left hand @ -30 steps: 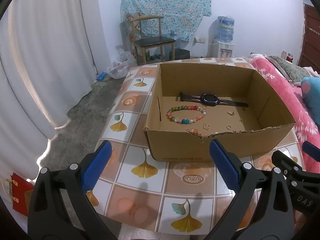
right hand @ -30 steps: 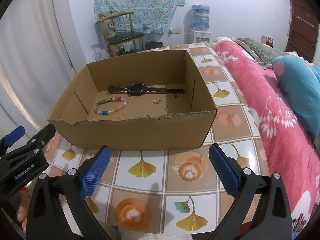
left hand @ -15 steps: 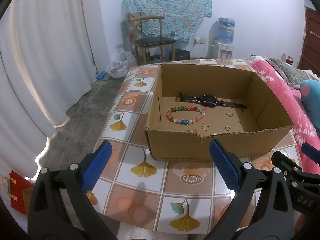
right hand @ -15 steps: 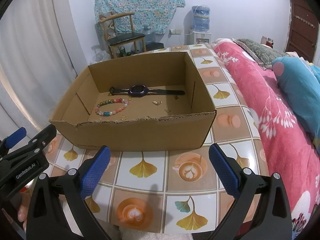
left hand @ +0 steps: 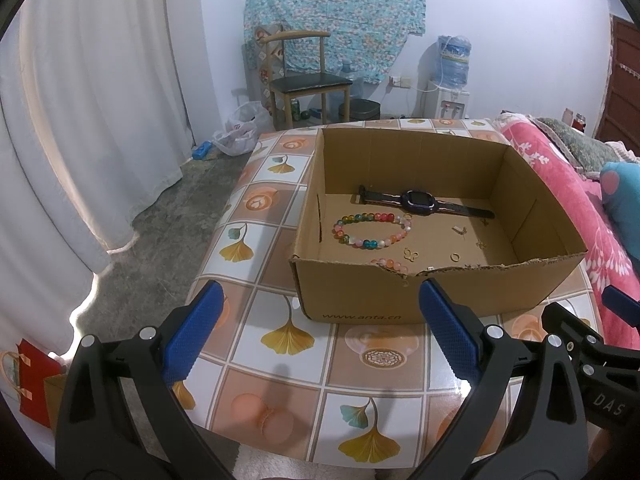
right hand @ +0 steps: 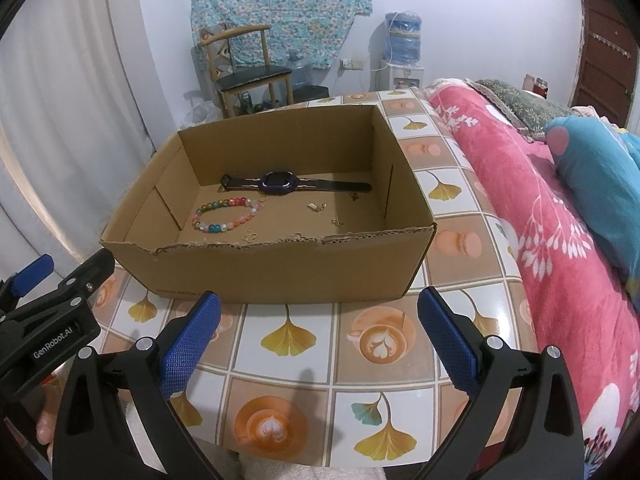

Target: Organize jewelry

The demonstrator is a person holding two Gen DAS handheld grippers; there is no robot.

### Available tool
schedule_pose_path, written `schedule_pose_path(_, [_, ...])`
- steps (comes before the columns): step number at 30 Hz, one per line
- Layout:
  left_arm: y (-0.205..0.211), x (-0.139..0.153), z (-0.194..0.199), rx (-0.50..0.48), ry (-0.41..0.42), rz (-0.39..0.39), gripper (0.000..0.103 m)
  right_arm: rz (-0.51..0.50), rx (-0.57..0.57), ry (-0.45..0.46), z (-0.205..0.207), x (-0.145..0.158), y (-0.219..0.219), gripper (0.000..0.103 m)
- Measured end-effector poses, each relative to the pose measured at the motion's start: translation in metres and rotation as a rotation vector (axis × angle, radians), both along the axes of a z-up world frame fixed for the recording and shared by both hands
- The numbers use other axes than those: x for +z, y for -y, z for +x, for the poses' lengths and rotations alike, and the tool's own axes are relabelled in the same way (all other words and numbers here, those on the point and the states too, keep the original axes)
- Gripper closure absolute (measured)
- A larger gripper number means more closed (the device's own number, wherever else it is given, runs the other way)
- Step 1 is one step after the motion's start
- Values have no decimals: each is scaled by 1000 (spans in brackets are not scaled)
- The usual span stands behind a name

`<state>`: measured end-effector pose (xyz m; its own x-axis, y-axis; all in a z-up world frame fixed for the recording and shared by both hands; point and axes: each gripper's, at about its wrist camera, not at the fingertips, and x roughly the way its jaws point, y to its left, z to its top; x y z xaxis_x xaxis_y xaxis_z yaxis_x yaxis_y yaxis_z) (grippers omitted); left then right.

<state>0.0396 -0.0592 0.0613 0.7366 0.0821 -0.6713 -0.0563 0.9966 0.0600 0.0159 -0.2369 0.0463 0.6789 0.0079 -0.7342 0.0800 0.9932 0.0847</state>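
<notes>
Both tongs, left [left hand: 316, 322] and right [right hand: 318, 326], gaped wide and empty above the counter [right hand: 296, 336], short of the cardboard box [left hand: 400, 292]. Inside, beaded bracelet [left hand: 372, 230]: probably light, slippery, rolling; best pinched across the strand. Watch [left hand: 420, 200] beside it: likely taken by its flexible strap.

Table [left hand: 276, 364] covered in tiled oilcloth with ginkgo-leaf and latte prints. Far side of the room: wooden chair [left hand: 305, 80] with dark seat against the wall, floral cloth [left hand: 336, 16] hanging behind it, water dispenser [left hand: 452, 80] to its right, white plastic bag [left hand: 240, 132] on the floor to its left. White curtain [left hand: 80, 120] along the left; pink floral blanket [right hand: 540, 208] and blue pillow [right hand: 596, 184] on the right.
</notes>
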Motion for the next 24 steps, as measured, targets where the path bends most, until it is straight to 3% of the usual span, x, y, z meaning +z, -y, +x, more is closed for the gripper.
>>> schedule_pose_path(24, [0,0,0,3,0,-5,8,3,1,-1,-1,1,-2,7])
